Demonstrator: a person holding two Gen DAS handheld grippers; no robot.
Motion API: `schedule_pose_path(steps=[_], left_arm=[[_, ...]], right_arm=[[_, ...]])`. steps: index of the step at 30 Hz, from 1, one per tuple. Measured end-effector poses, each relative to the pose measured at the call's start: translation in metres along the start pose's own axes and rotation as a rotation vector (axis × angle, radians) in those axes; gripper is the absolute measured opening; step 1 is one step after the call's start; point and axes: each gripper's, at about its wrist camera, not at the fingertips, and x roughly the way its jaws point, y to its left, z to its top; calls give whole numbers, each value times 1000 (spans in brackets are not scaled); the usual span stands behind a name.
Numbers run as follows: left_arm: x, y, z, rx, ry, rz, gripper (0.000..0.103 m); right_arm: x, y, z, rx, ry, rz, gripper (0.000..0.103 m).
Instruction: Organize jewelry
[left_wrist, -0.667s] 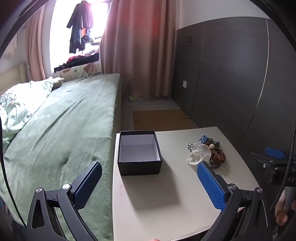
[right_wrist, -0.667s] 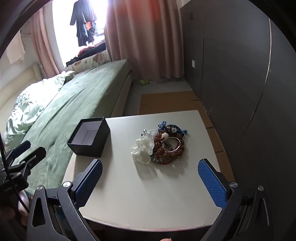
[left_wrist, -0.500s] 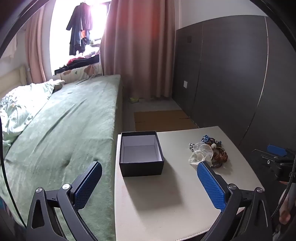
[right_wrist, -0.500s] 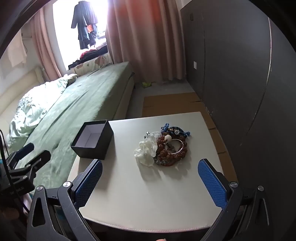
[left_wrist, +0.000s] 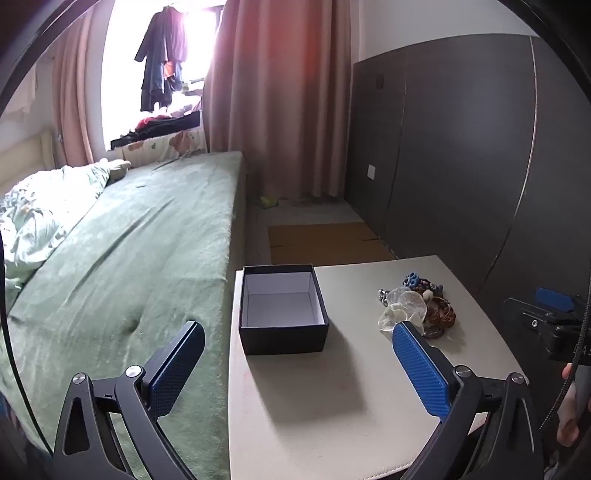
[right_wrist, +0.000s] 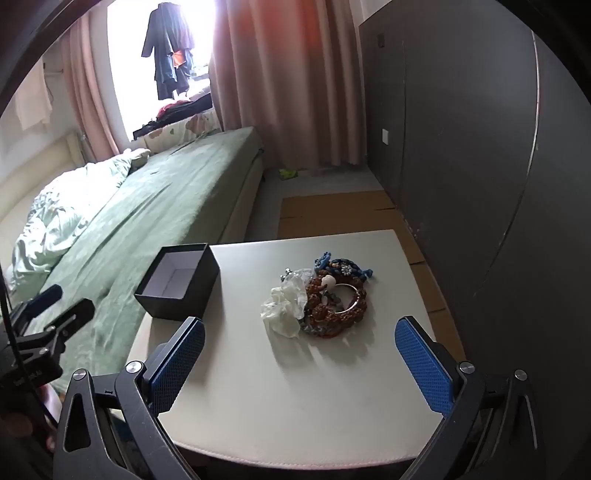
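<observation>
Bedroom w/ green bed (left_wrist: 147, 236); white table (right_wrist: 314, 387) holds black box (right_wrist: 181, 284), jewelry pile (right_wrist: 325, 299); both grippers gape

Blown-out window (left_wrist: 162, 62) backlight, dim room, sharp focus, fisheye-curved edges.

Bare tabletop (right_wrist: 317, 391) lies between the open black box (right_wrist: 179, 286) at the left edge and the jewelry pile (right_wrist: 321, 299) right of centre; a clear lane separates them. The bed (left_wrist: 140, 258) borders the left side; the dark wardrobe (right_wrist: 480, 147) stands close on the right.
</observation>
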Motion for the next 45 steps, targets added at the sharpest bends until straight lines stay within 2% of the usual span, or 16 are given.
schedule_pose_path(steps=[25,32,45], left_arm=[[0,6,1,-45,0,1,102],[-2,-1,2,-26,-14,11,102],[-3,-6,1,-19,-24,12,102]], right_arm=[[-1,-2,1,20,5,1,103],[-3,1,1,0,10,-20,103],[-8,-4,3,17,11,3,103]])
